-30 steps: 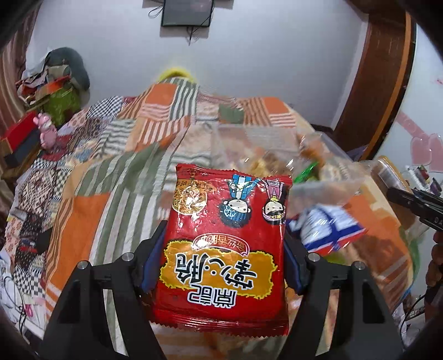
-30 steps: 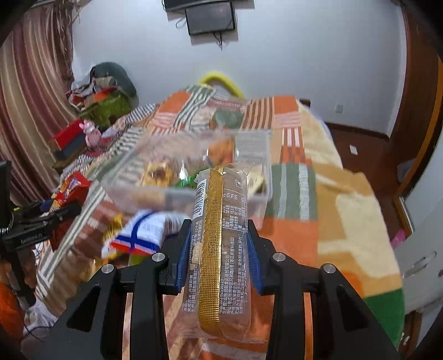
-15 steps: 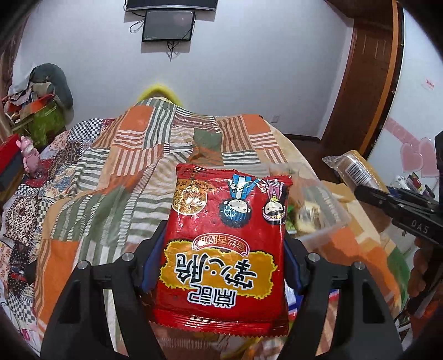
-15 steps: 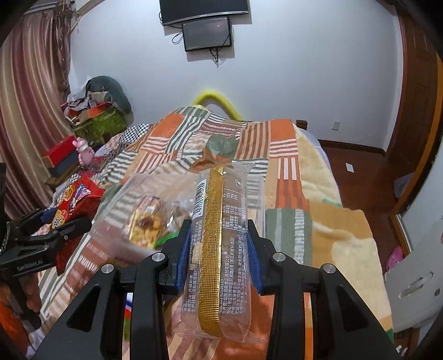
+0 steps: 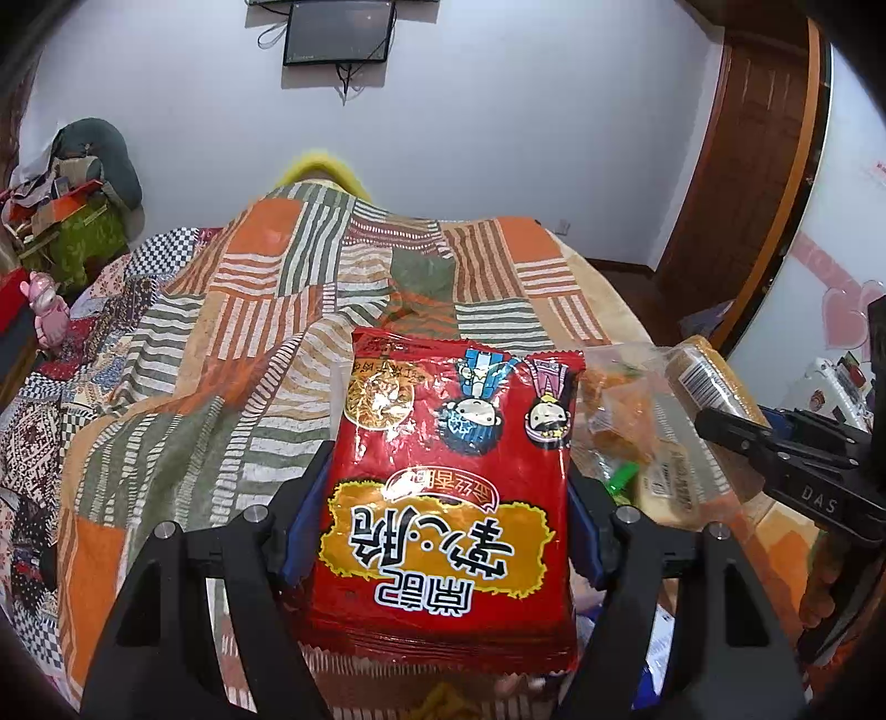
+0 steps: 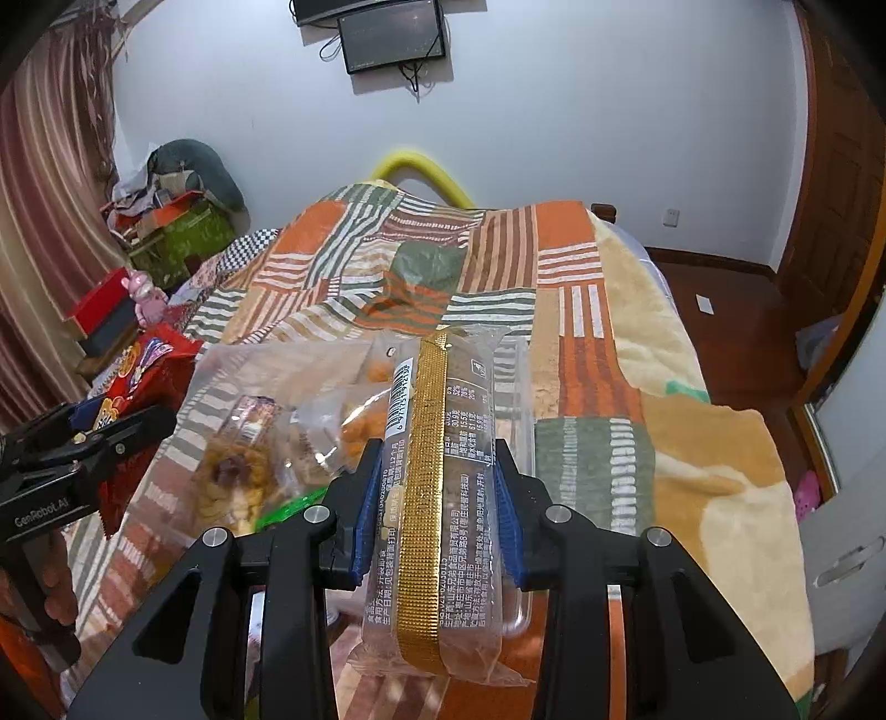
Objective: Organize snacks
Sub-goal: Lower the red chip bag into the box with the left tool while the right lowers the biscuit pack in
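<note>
My left gripper (image 5: 448, 504) is shut on a red snack bag (image 5: 451, 476) with yellow lettering and cartoon figures, held above the patchwork bed. My right gripper (image 6: 437, 498) is shut on a clear cake packet (image 6: 437, 487) with a gold strip down its middle. In the left wrist view that packet (image 5: 714, 382) and the right gripper (image 5: 775, 448) show at the right edge. In the right wrist view the red bag (image 6: 144, 376) and the left gripper (image 6: 94, 437) show at the left. A clear plastic bin (image 6: 232, 387) with several wrapped snacks lies on the bed in front of both grippers.
The bed carries an orange, green and striped patchwork blanket (image 5: 232, 310). A screen (image 6: 393, 33) hangs on the white wall. Boxes and clothes (image 6: 171, 221) pile up at the left, a wooden door (image 5: 742, 166) stands at the right. A hand (image 6: 55, 587) grips the left tool.
Both grippers have drawn back along the bed with their packets still held. The clear bin now lies lower and nearer in both views, and more wall shows above.
</note>
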Demonstrator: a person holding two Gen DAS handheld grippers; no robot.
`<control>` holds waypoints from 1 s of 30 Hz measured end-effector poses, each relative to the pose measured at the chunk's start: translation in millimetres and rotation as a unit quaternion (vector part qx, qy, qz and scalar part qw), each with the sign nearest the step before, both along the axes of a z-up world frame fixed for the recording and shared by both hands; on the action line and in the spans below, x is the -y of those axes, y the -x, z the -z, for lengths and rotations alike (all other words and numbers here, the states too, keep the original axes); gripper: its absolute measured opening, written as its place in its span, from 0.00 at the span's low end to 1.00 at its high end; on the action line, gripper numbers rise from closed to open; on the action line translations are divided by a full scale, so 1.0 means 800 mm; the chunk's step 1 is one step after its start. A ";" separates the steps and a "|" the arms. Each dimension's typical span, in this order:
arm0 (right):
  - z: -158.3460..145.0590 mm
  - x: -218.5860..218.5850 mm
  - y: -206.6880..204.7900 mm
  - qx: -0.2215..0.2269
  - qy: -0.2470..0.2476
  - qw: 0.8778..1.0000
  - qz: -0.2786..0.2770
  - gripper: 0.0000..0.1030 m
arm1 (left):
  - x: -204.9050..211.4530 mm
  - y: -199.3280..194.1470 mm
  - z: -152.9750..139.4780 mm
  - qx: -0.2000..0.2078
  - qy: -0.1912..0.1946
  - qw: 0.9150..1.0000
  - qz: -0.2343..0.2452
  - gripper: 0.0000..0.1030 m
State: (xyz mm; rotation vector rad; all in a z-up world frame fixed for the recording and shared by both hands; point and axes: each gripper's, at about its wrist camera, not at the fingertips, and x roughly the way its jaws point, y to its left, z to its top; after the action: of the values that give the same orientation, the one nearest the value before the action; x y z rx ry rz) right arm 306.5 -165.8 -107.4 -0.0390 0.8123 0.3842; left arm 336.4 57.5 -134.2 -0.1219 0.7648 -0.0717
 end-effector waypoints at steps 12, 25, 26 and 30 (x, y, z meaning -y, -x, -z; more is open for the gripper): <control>0.011 -0.001 -0.020 -0.022 0.010 1.000 0.007 0.35 | 0.007 -0.032 0.022 -0.025 -0.002 1.000 0.010 0.72; -0.025 0.002 0.016 0.003 -0.001 1.000 -0.013 0.42 | 0.003 0.006 -0.013 -0.004 0.002 1.000 0.008 0.75; -0.028 0.001 0.022 0.006 0.000 1.000 -0.016 0.42 | 0.003 0.013 -0.019 0.000 -0.002 1.000 0.008 0.75; -0.037 -0.001 0.043 0.015 -0.001 1.000 -0.027 0.45 | 0.000 0.042 -0.036 0.012 -0.009 1.000 0.010 0.78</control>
State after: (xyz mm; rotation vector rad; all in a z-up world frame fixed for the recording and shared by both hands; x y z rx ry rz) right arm 272.0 -164.9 -77.9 -0.0651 0.7828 0.4351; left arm 302.5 57.2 -105.8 -0.0966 0.7420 -0.0846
